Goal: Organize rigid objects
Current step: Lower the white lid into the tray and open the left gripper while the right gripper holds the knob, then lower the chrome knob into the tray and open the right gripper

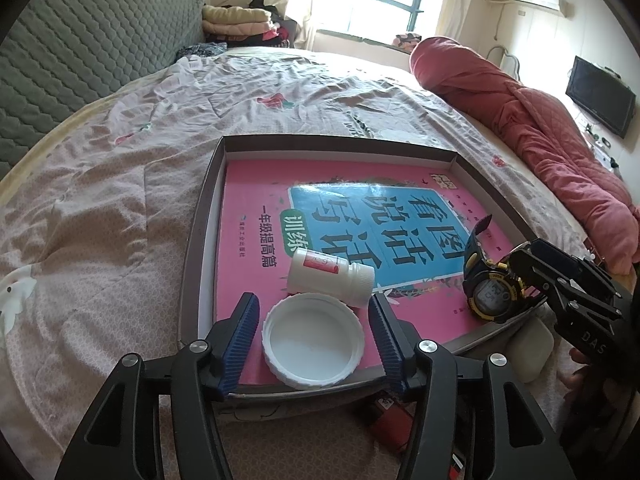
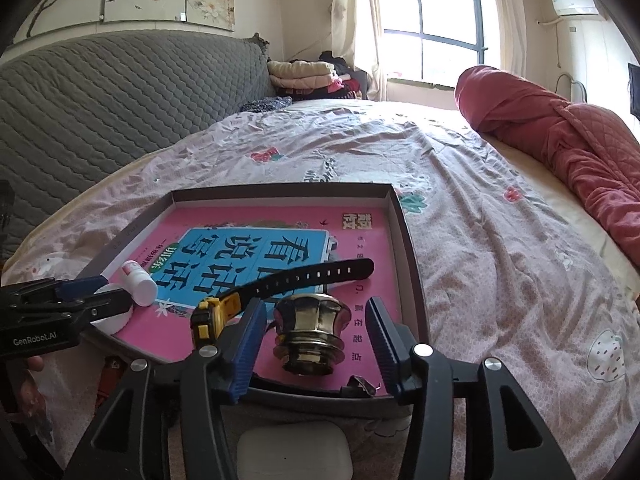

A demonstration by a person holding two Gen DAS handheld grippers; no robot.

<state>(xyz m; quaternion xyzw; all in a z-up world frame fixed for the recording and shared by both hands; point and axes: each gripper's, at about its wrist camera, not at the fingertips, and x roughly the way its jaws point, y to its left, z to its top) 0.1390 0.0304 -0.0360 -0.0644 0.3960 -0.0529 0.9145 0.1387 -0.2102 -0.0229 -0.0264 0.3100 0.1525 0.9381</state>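
Note:
A shallow brown box [image 1: 200, 216] lies on the bed with a pink book [image 1: 256, 192] inside. My left gripper [image 1: 314, 338] is open around a white jar lid [image 1: 313, 350] lying on the book. A white pill bottle [image 1: 330, 278] lies on its side just beyond it. A black and yellow digital watch [image 1: 490, 292] stands at the book's right edge. My right gripper [image 2: 316, 336] is open around a brass knob [image 2: 311, 334] standing on the book, with the watch [image 2: 280, 284] against its left finger. The box [image 2: 408, 240] and bottle [image 2: 140, 280] show there too.
A white earbud case [image 2: 294, 454] lies on the bedsheet just before the box, also in the left wrist view [image 1: 530, 348]. A red object [image 1: 390, 420] lies near the box's front edge. A red quilt [image 1: 520, 120] is rolled up at the right; a grey headboard [image 1: 80, 60] stands at left.

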